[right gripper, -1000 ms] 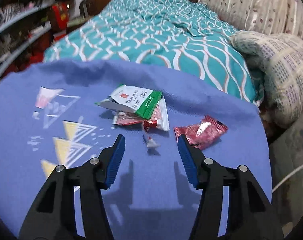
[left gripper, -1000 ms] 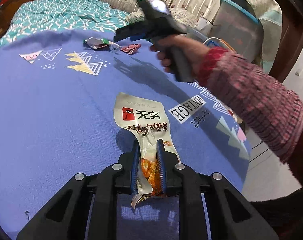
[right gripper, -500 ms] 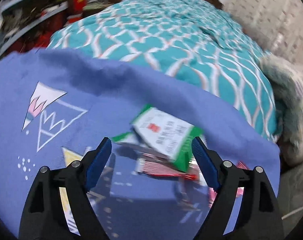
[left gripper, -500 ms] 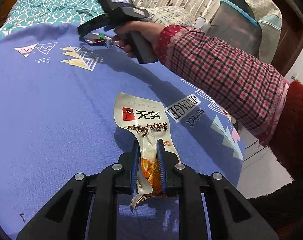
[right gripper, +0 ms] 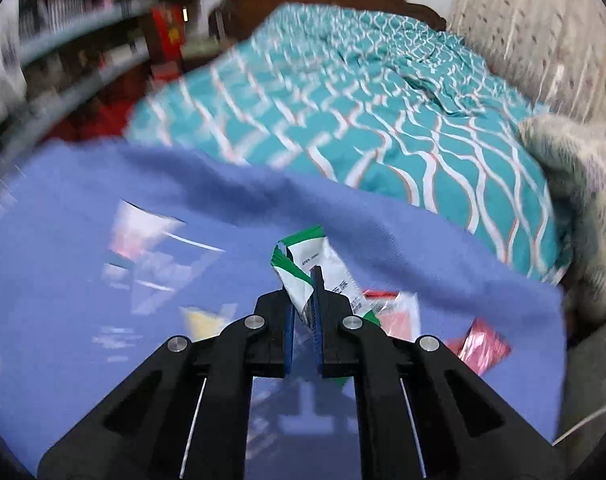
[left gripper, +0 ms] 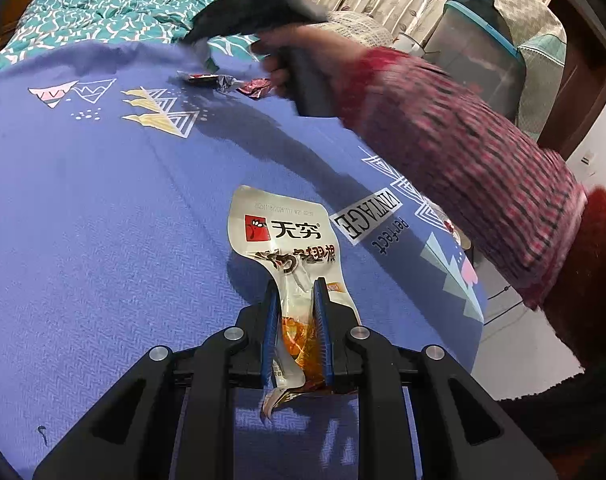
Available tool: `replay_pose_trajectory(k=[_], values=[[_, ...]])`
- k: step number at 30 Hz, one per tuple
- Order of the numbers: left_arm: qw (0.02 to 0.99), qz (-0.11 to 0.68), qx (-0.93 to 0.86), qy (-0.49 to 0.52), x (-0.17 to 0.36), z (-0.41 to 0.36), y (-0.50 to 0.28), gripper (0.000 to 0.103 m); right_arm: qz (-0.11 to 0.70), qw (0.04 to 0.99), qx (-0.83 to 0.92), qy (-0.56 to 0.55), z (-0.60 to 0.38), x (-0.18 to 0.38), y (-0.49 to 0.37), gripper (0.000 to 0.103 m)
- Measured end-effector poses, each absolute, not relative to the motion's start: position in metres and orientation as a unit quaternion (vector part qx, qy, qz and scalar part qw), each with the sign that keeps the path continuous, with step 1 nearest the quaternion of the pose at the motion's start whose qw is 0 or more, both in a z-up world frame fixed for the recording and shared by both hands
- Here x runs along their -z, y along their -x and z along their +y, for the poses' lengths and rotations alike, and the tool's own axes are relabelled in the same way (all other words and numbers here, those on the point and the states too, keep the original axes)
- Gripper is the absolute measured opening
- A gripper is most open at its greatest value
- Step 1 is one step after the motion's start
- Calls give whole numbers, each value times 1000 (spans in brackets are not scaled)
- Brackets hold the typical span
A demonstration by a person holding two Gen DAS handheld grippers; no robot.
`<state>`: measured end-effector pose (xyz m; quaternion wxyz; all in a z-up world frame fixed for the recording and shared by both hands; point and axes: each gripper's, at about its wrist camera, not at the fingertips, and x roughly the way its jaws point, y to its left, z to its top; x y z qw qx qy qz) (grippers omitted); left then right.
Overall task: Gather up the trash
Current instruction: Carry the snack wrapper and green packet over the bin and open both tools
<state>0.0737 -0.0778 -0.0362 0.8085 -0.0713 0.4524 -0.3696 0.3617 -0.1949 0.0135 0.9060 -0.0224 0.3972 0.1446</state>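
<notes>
My left tongs (left gripper: 296, 312), low centre of the left wrist view, are clamped on the orange bottom end of a flat white foil snack pouch with a red logo and dark lettering (left gripper: 289, 236). The rest of the pouch lies out ahead on the purple-blue printed cloth (left gripper: 103, 220), so I judge I am pinching one end because a limp, flat pouch gives no other edge to take.

My right tongs (right gripper: 305, 312), centre of the right wrist view, have just been closing and are now shut on a crumpled white sachet with green edging (right gripper: 315, 264). It sticks up out of the jaws, clear of the cloth, gripped by its nearer end. In the left wrist view that same tool is only a dark blur at upper centre, above my hand (left gripper: 303, 52) and red checked sleeve (left gripper: 463, 148).

Trash not yet gathered lies just right of my right tongs: a red-and-silver flat wrapper (right gripper: 399, 314) and, further right, a shiny red crinkled wrapper (right gripper: 483, 346). They show small at upper centre of the left wrist view too.

Beyond the cloth is a teal patterned bedspread (right gripper: 383, 120). A grey translucent bin with a blue rim (left gripper: 475, 52) stands at upper right, past my sleeve. Nothing blocks the remaining wrappers, but both tongs are full.
</notes>
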Motion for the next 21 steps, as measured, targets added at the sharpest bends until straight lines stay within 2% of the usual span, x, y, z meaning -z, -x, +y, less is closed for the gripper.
replay_pose_trajectory(k=[6, 16, 21], values=[[819, 441, 364, 56, 31, -80, -67, 16, 380, 901, -183, -97, -241, -30, -252, 10], [803, 456, 379, 63, 22, -107, -69, 16, 340, 927, -97, -125, -348, -19, -92, 10], [796, 442, 412, 35, -5, -163, -73, 16, 300, 942, -19, -152, -430, -30, -30, 10]])
